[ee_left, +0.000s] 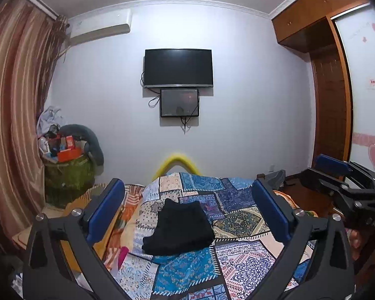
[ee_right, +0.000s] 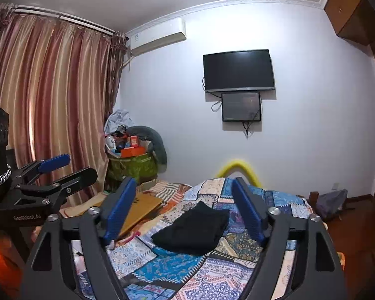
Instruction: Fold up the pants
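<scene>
The black pants (ee_left: 178,227) lie folded into a compact bundle on the patchwork bedspread (ee_left: 237,257), and show in the right wrist view (ee_right: 192,230) too. My left gripper (ee_left: 187,200) is open and empty, held above and short of the pants. My right gripper (ee_right: 183,197) is open and empty, also raised above the bed. Each gripper shows in the other's view: the right one at the right edge (ee_left: 335,172), the left one at the left edge (ee_right: 70,167). Neither touches the pants.
A green basket (ee_right: 132,167) piled with boxes and clothes stands in the far left corner by the striped curtain (ee_right: 50,95). A wooden board (ee_right: 142,207) lies at the bed's left side. A TV (ee_left: 178,67) hangs on the wall; a wardrobe (ee_left: 332,95) stands at the right.
</scene>
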Available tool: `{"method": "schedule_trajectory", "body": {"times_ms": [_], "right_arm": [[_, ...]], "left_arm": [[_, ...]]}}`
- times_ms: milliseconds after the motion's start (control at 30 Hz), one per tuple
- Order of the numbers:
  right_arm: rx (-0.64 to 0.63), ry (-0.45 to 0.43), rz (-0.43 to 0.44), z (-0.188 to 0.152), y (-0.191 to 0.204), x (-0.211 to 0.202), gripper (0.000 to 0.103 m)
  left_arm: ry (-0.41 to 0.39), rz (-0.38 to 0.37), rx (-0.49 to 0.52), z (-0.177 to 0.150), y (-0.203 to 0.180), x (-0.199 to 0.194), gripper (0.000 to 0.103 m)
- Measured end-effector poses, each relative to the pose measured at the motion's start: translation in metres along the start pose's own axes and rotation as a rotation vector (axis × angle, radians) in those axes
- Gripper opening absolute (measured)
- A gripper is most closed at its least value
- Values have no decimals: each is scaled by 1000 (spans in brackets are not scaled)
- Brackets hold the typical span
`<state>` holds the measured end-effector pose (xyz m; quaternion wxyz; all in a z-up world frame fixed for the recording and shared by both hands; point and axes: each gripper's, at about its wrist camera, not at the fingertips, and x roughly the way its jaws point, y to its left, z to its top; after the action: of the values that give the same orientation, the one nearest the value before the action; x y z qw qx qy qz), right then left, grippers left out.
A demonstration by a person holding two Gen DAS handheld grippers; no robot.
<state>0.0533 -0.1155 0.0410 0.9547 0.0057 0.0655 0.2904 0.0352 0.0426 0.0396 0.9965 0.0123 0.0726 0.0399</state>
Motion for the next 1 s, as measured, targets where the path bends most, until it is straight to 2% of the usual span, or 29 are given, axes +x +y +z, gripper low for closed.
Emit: {"method": "schedule_trajectory", "body": {"times_ms": [133,433,867,1000], "right_arm": [[7,5,-11,2,-2,2,91],[29,30,-21,-9,-11,1,92],[29,42,-27,-16,-11,-6,97],[27,42,-33,-15,-12,-8,102]], "left_arm": [[9,5,-6,-4,0,-1,103],[4,13,6,-7,-3,0,103],[25,-10,-21,-13,-2,7,103],[29,-6,-21,-15,-1,8,103]]}}
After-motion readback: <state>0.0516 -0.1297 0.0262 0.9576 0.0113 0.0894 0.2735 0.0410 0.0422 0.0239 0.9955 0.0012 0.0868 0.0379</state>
